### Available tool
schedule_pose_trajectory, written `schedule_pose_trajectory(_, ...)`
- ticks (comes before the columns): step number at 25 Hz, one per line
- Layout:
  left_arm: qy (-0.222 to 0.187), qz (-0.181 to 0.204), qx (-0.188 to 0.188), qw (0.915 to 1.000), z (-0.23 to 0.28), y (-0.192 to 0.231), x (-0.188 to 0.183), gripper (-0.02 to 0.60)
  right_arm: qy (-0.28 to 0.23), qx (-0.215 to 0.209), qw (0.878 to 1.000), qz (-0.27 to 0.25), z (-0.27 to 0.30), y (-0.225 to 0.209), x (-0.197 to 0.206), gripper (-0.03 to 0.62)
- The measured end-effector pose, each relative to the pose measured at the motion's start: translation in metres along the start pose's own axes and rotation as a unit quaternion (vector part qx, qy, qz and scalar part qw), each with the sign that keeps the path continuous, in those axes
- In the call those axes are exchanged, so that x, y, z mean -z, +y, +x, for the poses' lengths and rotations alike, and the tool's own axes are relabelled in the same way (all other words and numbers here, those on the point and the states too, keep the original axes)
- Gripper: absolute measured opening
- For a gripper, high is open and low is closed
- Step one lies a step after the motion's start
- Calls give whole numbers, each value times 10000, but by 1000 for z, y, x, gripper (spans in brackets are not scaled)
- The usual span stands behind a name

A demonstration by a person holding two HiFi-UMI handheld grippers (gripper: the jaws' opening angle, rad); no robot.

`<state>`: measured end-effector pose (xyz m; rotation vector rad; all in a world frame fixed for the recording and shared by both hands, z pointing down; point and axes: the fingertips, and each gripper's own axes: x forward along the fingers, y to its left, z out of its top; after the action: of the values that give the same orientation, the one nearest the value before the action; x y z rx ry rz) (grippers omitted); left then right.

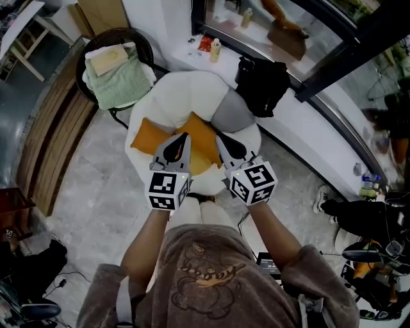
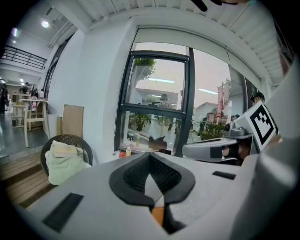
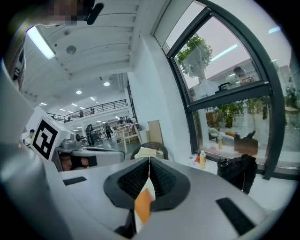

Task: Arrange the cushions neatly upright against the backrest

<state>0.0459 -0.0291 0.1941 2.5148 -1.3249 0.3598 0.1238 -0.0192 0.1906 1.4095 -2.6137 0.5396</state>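
A round dark wicker chair (image 1: 118, 32) stands near the wall, carrying a folded pale-green blanket (image 1: 122, 83) with a flat cream-tan slab (image 1: 107, 59) on top, book or box unclear; behind it a brown cardboard sheet (image 1: 102, 14) leans upright against the white wall; a long white window ledge (image 1: 307, 128) runs beneath the dark-framed window (image 2: 159, 98); on it sit a black fabric bag (image 1: 261, 84), a small yellow bottle (image 1: 215, 50) and, just beside the bottle, a red packet (image 1: 205, 43); a strip of brown wooden planking (image 1: 61, 138) borders the grey stone-tiled floor (image 1: 96, 211) at left; a white shoe (image 1: 320, 200) lies on the floor below the ledge, at right.
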Motion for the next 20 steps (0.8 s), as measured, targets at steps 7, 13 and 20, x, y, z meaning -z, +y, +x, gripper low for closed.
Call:
schedule_pose_trajectory(7, 33, -40, -3, 10000, 26, 22, 12, 5, 27, 151, 9999, 5, 24, -18, 11, 20)
schedule_pose_trajectory(13, 105, -78, -6, 9999, 39, 37, 34, 5, 113, 245, 9996, 35, 39, -24, 36, 20)
schedule_pose_trajectory(20, 210, -102, 12, 9997, 58, 47, 73, 5, 130, 253, 9996, 67, 55, -30, 69, 20)
